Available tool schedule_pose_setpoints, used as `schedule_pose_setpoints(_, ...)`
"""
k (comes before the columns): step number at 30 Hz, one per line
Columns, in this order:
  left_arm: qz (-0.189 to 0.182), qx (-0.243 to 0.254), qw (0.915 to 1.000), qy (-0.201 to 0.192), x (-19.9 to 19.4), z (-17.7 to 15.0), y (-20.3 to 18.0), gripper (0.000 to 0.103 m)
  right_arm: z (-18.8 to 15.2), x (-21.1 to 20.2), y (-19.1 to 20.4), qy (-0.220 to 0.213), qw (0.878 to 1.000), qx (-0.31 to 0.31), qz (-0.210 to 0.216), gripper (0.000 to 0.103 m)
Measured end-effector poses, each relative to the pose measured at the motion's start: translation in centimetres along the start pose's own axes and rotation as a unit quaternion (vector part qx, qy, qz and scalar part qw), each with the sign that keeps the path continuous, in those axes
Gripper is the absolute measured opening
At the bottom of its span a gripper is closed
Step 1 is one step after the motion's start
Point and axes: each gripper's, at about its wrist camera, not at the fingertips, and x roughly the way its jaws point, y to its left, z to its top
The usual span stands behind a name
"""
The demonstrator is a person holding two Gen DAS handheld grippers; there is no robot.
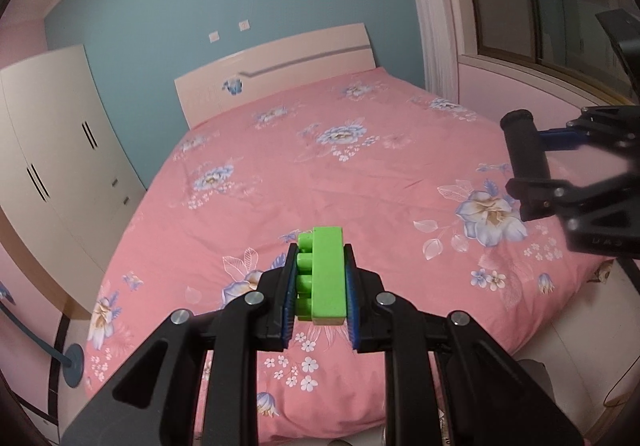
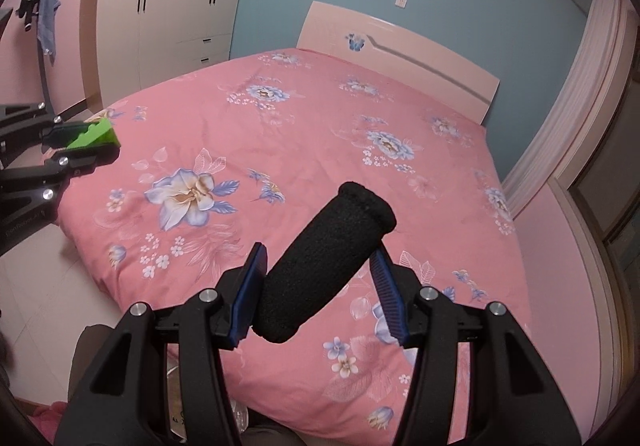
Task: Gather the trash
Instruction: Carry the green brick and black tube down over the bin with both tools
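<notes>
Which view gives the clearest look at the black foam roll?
The right wrist view: the black foam roll fills the middle of the frame, clamped between the right gripper pads, its texture plain. The left wrist view shows it only small, at the right edge, from the side.

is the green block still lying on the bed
No, the green block is clamped between the fingers of the left gripper, lifted above the pink bed.

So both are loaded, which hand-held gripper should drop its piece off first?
No clear favourite. The left hand-held gripper clamps a green toy brick, the right a black foam roll; both hang above the pink bed, and no bin shows.
</notes>
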Motion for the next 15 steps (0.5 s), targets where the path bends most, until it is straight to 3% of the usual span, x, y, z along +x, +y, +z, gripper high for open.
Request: schedule_pose_setpoints(15,-0.001,0.004,0.9999,-0.011,-4.0,-4.2,-1.6,0.023,-4.2,-3.9,3.4,-0.010,1.000,-0.018,-0.003,0.054)
